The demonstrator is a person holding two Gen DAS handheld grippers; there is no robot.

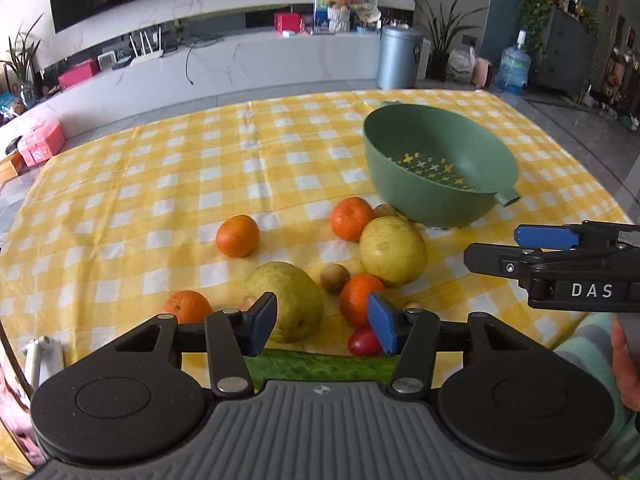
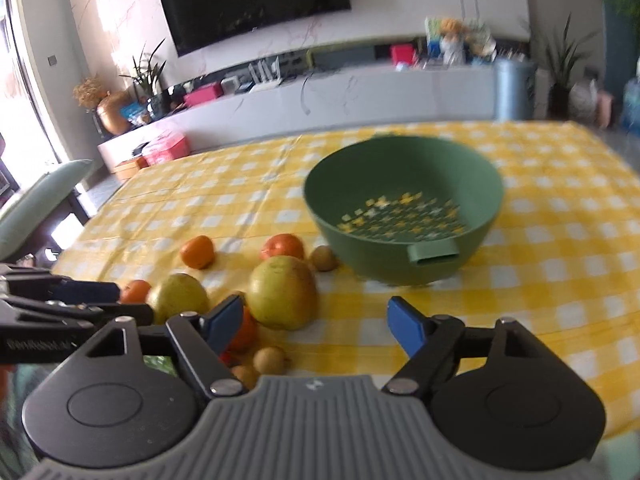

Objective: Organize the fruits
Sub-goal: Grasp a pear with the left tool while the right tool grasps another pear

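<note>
The table carries a yellow-and-white checked cloth (image 1: 160, 184) that fills the middle of both views. On it, right of centre in the left wrist view, stands a green colander bowl (image 1: 404, 196), holding nothing, its short handle turned toward the cameras.

The fruit lies loose on the cloth, low and centre-left of the bowl, none of it yet in the bowl. Largest are two yellow-green pears: the near pear (image 1: 292, 300) sits just beyond the left gripper (image 1: 322, 322), and the far pear (image 1: 392, 250) lies closer to the bowl. Four mandarins are scattered around them; one mandarin (image 1: 358, 298) lies between the pears, another (image 1: 237, 236) stands apart at centre left. A small brown fruit (image 1: 334, 277), possibly a longan, and a red cherry tomato (image 1: 362, 342) lie among them.

The left gripper's jaws stand part open, nothing held, the near pear framed ahead of them. The right gripper (image 2: 316, 326) is likewise part open and empty; the far pear lies ahead and left of its gap.

Judgement: the step in hand is the approach for a first pick. The pears are wide and rounded; the jaws should straddle the widest part before closing, and close gently so that neighbouring small fruit is not knocked rolling.
</note>
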